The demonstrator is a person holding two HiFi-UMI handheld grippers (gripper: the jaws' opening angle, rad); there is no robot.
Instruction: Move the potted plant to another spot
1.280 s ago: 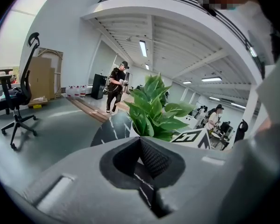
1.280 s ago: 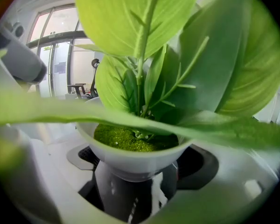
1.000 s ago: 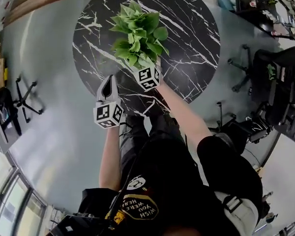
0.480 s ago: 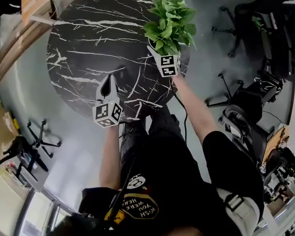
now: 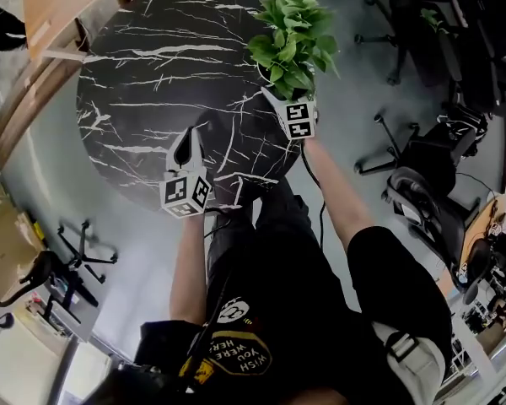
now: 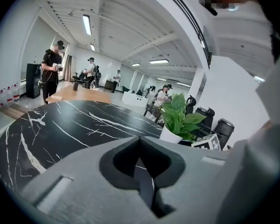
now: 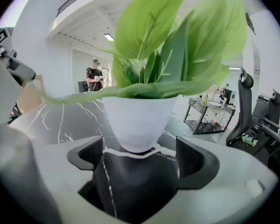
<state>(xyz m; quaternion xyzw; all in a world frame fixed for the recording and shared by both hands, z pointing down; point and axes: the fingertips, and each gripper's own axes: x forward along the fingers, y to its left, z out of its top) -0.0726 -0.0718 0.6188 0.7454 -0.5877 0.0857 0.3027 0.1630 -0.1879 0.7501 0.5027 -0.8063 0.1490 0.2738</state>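
Observation:
The potted plant point(image 5: 291, 40), green leaves in a white pot point(image 7: 139, 118), is at the right edge of the round black marble table point(image 5: 152, 74). My right gripper point(image 5: 276, 89) reaches in under the leaves. Its wide jaws stand on either side of the pot, and my right gripper point(image 7: 140, 146) is shut on it, with the pot's base at the table top. My left gripper point(image 5: 190, 133) hovers over the table's near edge, shut and holding nothing. The left gripper view shows the left gripper point(image 6: 140, 140) with jaws together, the plant point(image 6: 177, 118) off to its right.
Office chairs point(image 5: 422, 167) stand on the grey floor to the right of the table. A wooden bench point(image 5: 59, 7) lies at the far left and a chair base point(image 5: 84, 251) at the near left. Several people point(image 6: 51, 69) stand beyond the table. A metal cart point(image 7: 210, 120) is at the right.
The plant has travelled with my right gripper from the table's middle front to its right edge. My left gripper has shifted along the near edge, and the head view has swung.

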